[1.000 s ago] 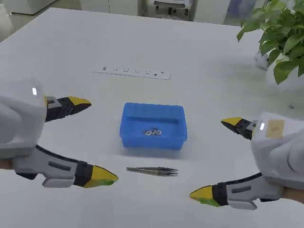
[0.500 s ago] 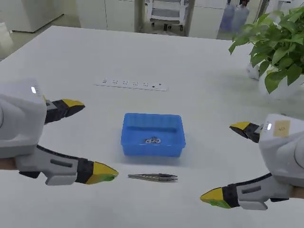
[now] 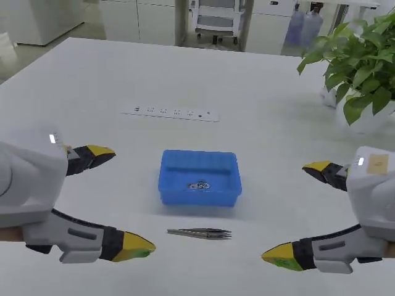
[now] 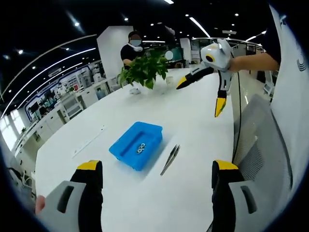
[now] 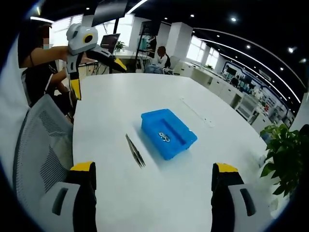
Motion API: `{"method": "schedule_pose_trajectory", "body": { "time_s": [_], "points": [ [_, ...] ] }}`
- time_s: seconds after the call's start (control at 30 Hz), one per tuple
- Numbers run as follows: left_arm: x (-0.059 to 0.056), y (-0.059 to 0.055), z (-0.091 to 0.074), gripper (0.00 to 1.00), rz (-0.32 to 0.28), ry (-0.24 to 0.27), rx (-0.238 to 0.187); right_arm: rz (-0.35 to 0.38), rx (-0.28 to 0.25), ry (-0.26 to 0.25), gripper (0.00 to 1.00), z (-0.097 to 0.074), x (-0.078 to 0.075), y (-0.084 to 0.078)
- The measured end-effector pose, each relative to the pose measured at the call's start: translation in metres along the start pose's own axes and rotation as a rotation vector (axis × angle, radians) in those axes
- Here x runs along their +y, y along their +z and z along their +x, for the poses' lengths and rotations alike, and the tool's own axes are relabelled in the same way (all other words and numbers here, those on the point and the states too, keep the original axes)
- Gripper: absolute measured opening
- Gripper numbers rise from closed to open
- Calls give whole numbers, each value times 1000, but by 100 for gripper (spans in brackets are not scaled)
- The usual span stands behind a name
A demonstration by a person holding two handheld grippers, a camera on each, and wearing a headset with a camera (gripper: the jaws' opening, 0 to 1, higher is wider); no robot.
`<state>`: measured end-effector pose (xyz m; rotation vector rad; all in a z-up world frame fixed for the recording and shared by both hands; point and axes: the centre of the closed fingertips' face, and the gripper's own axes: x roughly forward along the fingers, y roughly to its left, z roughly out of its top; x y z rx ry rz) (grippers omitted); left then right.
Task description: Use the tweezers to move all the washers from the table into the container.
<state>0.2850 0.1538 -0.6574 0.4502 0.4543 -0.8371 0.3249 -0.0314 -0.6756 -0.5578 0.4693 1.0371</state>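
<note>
"Holding anything, the left gripper [image 3: 120, 198]?"
"Nothing. Its jaws stand wide apart over the white table [image 3: 123, 74], with bare tabletop between the yellow tips. The right gripper [image 3: 295, 210] matches it on the other side, spread wide with nothing between its jaws."
"And the tweezers [image 3: 199, 232]?"
"Lying flat on the table between the two grippers, and neither gripper touches them. They sit just in front of the blue container [image 3: 197, 198], running alongside its near wall but apart from it."
"Where are the washers [image 3: 199, 185]?"
"A small cluster on the container's floor, near the middle."
"Anything farther out?"
"A white power strip [image 3: 171, 113] lies beyond the container's far wall, well apart from it. A leafy potted plant [image 3: 355, 58] stands toward the table's far right."
</note>
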Motion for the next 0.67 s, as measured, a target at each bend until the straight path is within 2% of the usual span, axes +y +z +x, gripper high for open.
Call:
{"method": "schedule_pose_trajectory", "body": {
  "time_s": [0.17, 0.4, 0.47, 0.67],
  "points": [
    [-1, -5, 0, 99, -26, 0, 16, -2, 13, 18, 100, 0, 5, -2],
    [-5, -4, 0, 98, -13, 8, 17, 24, 30, 39, 100, 3, 10, -8],
    [-7, -7, 0, 97, -10, -3, 38, 24, 30, 44, 100, 3, 12, -8],
    [-7, -11, 1, 96, 0, -3, 67, 34, 40, 50, 100, 3, 12, -13]
  ]
}}
